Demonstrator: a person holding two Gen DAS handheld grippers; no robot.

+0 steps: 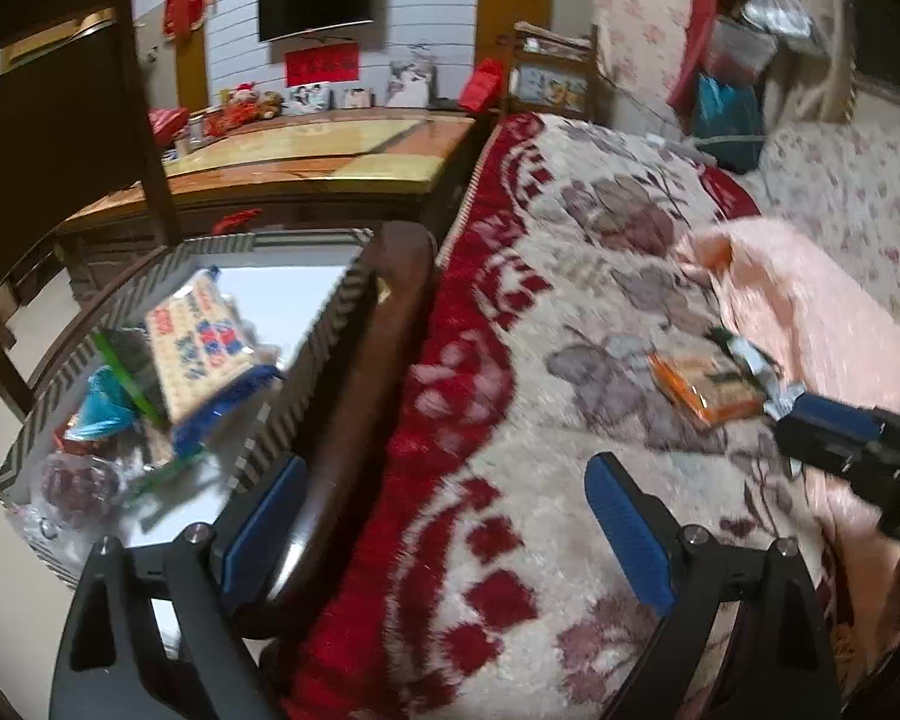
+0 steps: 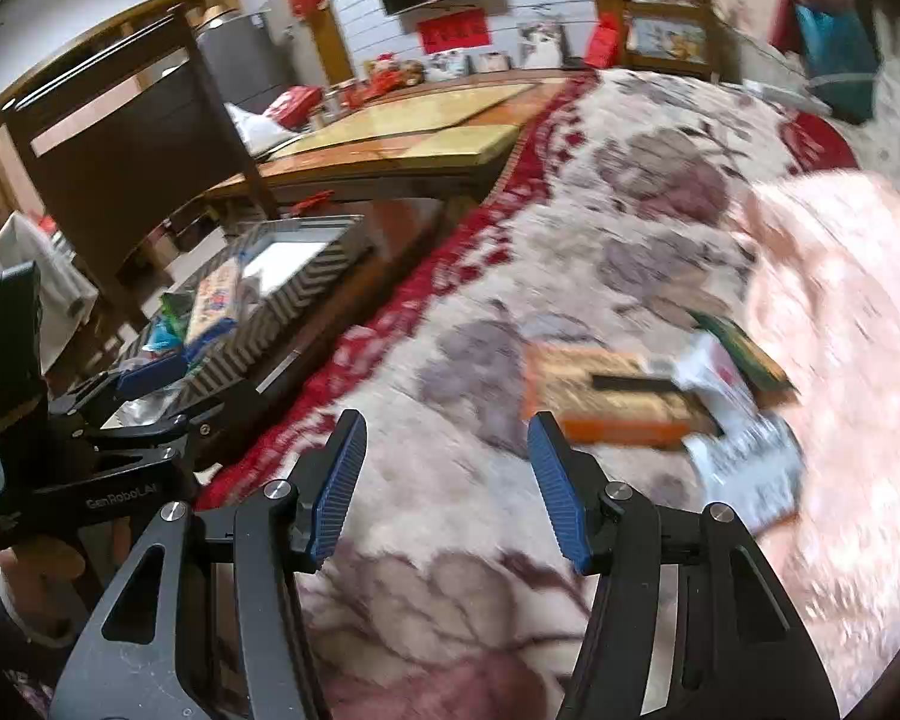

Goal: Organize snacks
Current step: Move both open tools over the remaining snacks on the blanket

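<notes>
Left gripper [image 1: 444,534] is held low over the red-and-cream blanket [image 1: 528,312], beside the striped basket [image 1: 324,330] of snacks; jaws spread wide, empty. Right gripper [image 2: 447,486] points at the orange snack packet [image 2: 612,402] lying on the blanket; jaws released, touching nothing.

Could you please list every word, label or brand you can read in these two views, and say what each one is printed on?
"GenRoboLAI", roughly, the last letters unsure: on the left gripper body.
Blue and red print on the cracker packet in the striped tray: blurred.
Orange snack box on the blanket: blurred.
Red wall sign: too small.
</notes>
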